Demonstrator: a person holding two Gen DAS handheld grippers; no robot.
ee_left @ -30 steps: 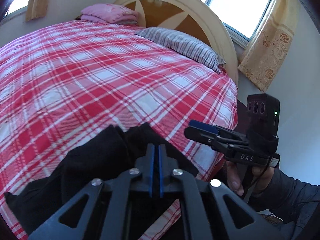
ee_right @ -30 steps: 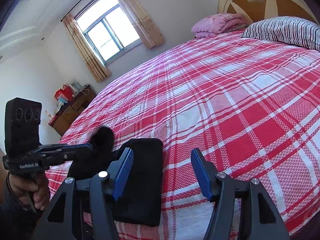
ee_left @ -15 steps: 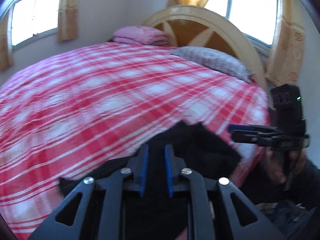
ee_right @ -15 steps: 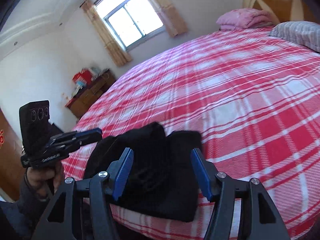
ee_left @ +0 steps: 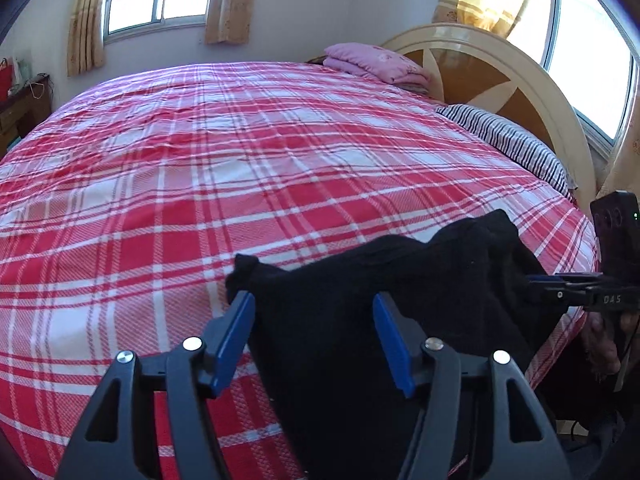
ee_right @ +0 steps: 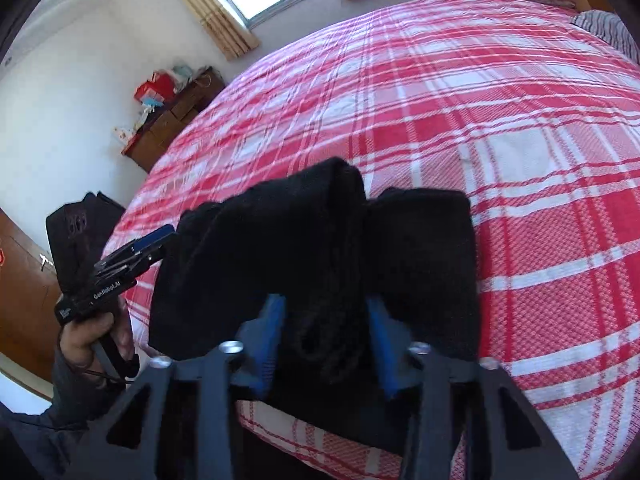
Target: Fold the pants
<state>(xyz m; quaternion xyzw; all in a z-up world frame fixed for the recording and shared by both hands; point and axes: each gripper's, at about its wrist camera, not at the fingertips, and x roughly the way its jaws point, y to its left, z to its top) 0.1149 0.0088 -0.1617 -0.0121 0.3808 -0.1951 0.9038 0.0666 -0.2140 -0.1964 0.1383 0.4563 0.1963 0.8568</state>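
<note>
A: The black pants (ee_left: 400,320) sit bunched at the near edge of the bed (ee_left: 240,168), on the red plaid cover, and the left gripper (ee_left: 314,332) has its blue fingers (ee_left: 236,336) spread wide, holding nothing.

B: Right, the cloth just drapes between them. Over on the right gripper (ee_right: 326,332), the fingers (ee_right: 272,332) straddle a thick fold of pants (ee_right: 320,248), parted and, I'd say, not yet clamped.

A: Why there, you think?

B: Looks like it's lining up on the folded ridge, to pinch the layers together for the next fold.

A: And the bundle is partly folded already, by my read, with the striped pillow (ee_left: 508,144) and pink blanket (ee_left: 372,62) well apart.
</note>
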